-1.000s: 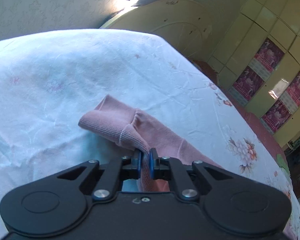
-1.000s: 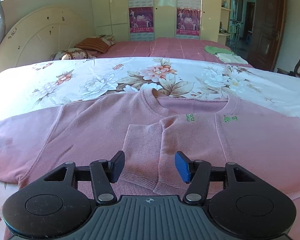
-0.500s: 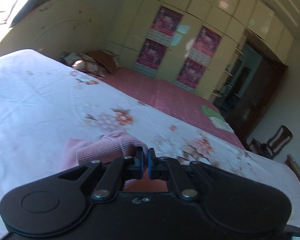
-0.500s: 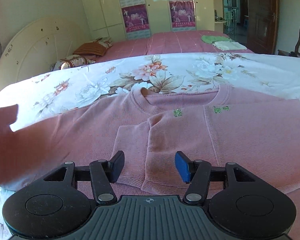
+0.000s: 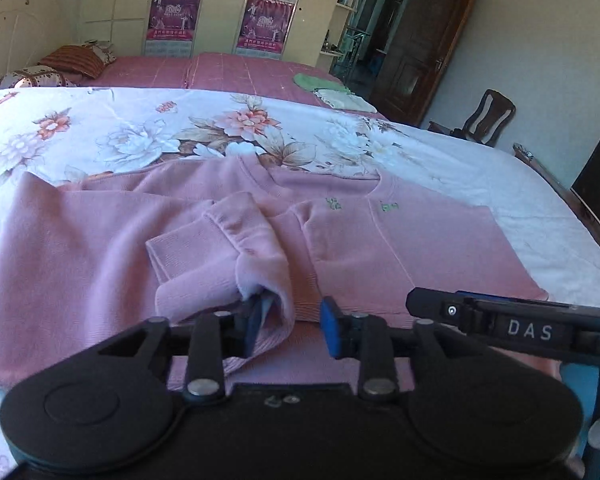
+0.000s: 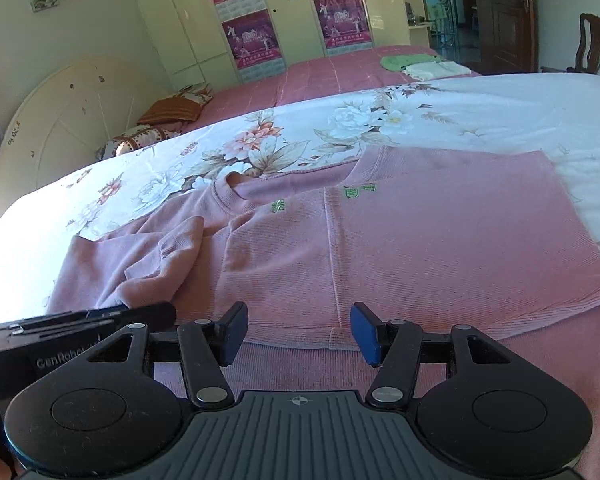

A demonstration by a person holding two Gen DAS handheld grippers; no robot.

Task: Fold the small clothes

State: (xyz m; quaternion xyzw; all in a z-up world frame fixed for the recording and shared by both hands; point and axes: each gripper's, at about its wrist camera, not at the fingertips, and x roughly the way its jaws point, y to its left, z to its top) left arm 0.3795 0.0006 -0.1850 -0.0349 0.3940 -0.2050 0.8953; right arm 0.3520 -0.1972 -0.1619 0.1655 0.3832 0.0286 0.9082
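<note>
**Pink sweater on the bed, left jaws letting go of the sleeve**

So here's the setup: a pink sweater (image 5: 400, 248) lies spread flat on a floral bedsheet (image 5: 140, 136), neckline on the far side from both grippers and the hem closest to them. There's a bit of green embroidery (image 6: 358, 191) on the chest, just below the collar.

The left gripper (image 5: 290, 326) sits low over the hem. Its jaws are opening right now, roughly halfway apart. The sleeve (image 5: 236, 248) is folded in over the body of the sweater and bunches up just ahead of the fingers, with the ribbed cuff (image 5: 188, 250) lying further out, up and to the left of them. A fold of the sleeve droops into the gap and hangs against the left-side pad; the right-side pad is clear of it, so nothing is pinched.

The right gripper (image 6: 298, 334) hangs over the hem too, jaws about half open with nothing between them, only sweater fabric underneath. From its camera, the folded sleeve is a crumpled heap off to the left of the fingers, and the other gripper pokes in at the left edge beside it. The right half of the sweater stretches flat ahead and to the right of the fingers.

Behind it all there's a second bed with a pink cover (image 6: 340, 76) and a wardrobe (image 6: 260, 12) with posters on it.
</note>
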